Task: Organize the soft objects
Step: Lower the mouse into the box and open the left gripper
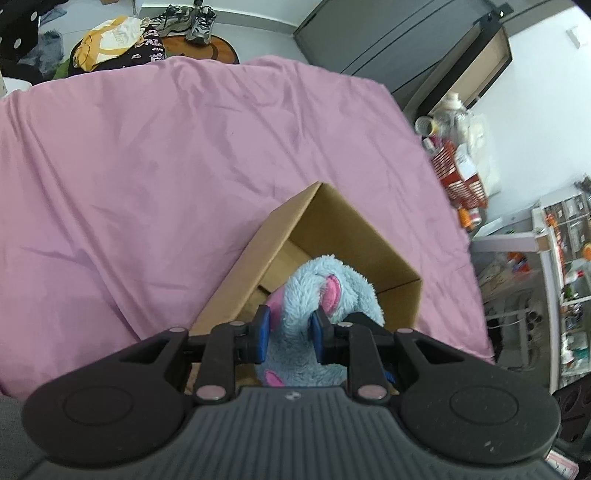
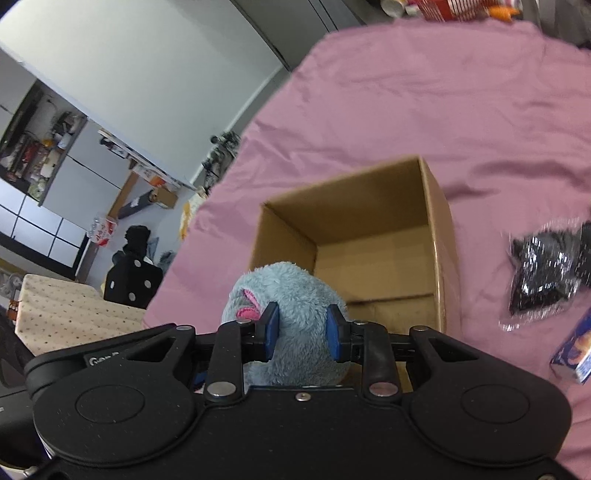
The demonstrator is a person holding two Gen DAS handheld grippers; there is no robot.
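Observation:
A light blue plush toy [image 1: 325, 284] with pink patches hangs over an open cardboard box [image 1: 332, 218] standing on the pink bedsheet [image 1: 147, 166]. My left gripper [image 1: 290, 318] is shut on the toy's fur, and part of the toy dips below the box's near rim. In the right wrist view the same plush toy [image 2: 291, 288] bulges between blue pads, and my right gripper [image 2: 303, 321] is shut on it just in front of the box [image 2: 369, 206]. The box bottom visible past the toy holds nothing else that I can see.
A black glittery packet [image 2: 543, 277] and a small blue carton [image 2: 574, 354] lie on the sheet right of the box. Shoes [image 1: 192, 20] and piled clothes [image 1: 114, 40] sit beyond the bed's far edge. Cluttered shelves [image 1: 569, 277] stand past its right side.

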